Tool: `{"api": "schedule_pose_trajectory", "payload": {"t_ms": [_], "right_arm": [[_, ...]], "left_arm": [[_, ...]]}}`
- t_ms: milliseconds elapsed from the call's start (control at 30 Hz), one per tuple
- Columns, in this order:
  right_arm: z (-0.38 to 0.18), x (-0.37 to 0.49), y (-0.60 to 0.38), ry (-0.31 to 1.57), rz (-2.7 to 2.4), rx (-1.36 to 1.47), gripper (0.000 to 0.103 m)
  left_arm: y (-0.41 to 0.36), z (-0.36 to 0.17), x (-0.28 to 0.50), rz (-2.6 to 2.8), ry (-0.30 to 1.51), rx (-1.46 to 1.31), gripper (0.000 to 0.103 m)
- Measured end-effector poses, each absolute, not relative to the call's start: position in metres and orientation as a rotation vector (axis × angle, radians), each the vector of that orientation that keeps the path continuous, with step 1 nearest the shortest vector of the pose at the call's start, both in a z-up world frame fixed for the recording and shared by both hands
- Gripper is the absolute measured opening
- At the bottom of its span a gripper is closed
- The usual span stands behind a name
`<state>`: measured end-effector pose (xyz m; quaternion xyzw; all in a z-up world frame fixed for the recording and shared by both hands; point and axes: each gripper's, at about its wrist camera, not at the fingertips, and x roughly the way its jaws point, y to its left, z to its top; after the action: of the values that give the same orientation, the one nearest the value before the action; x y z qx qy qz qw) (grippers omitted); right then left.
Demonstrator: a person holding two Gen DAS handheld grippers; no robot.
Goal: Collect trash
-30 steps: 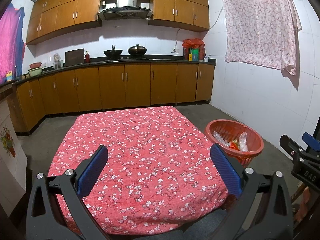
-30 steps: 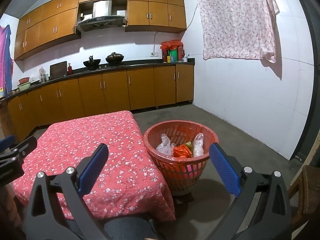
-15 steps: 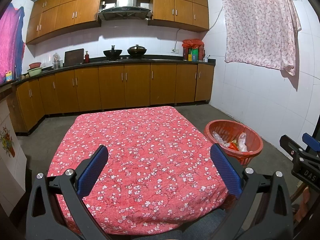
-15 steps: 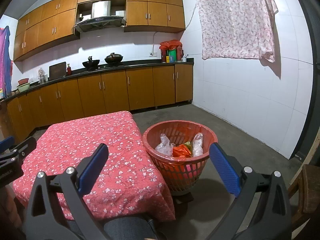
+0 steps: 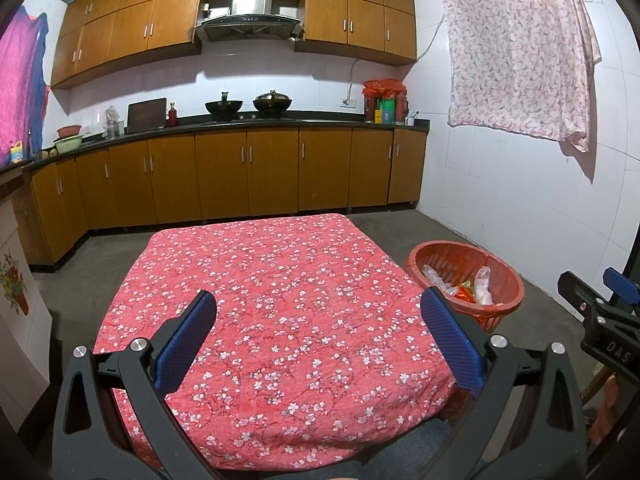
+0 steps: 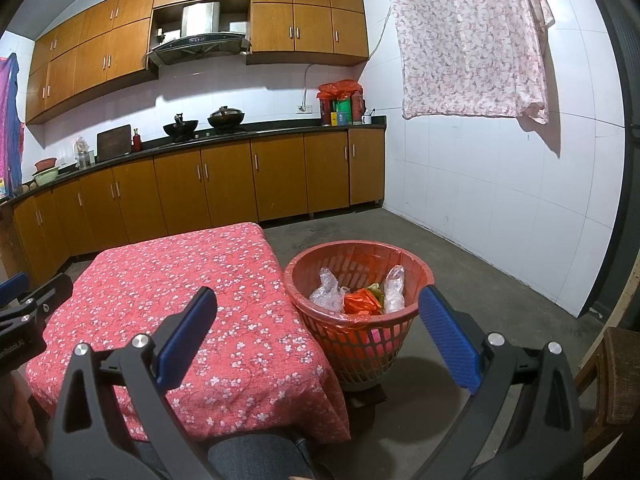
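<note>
A red plastic basket (image 6: 394,334) stands on the floor right of the table, holding crumpled clear plastic (image 6: 329,294), an orange wrapper (image 6: 360,304) and a clear bottle (image 6: 394,288). The same basket (image 5: 506,308) shows at the right in the left wrist view. My left gripper (image 5: 318,340) hovers open over the near part of the table with nothing between its blue pads. My right gripper (image 6: 316,332) is open too, held above the table's right edge and the basket, holding nothing. No trash lies on the red floral tablecloth (image 5: 280,300).
Wooden cabinets and a dark counter (image 5: 248,124) with woks and bottles line the far wall. A floral cloth (image 6: 468,40) hangs on the white tiled wall at right. A wooden chair (image 6: 616,376) stands at the far right. Bare concrete floor surrounds the basket.
Almost nothing has moved; the right wrist view has shifted very slightly, and both grippers stay open.
</note>
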<state>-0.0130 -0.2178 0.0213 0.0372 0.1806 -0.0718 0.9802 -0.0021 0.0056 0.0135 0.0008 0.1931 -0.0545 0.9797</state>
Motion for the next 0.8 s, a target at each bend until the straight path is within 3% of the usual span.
{"api": "schedule_pose_trajectory", "payload": {"t_ms": [800], "right_arm": [[0.0221,-0.0134,-0.2185,0.365,-0.145,0.077,0.099]], "left_arm": [[0.0034,0.0129,-0.0031,-0.109,0.389,0.0,0.101]]}}
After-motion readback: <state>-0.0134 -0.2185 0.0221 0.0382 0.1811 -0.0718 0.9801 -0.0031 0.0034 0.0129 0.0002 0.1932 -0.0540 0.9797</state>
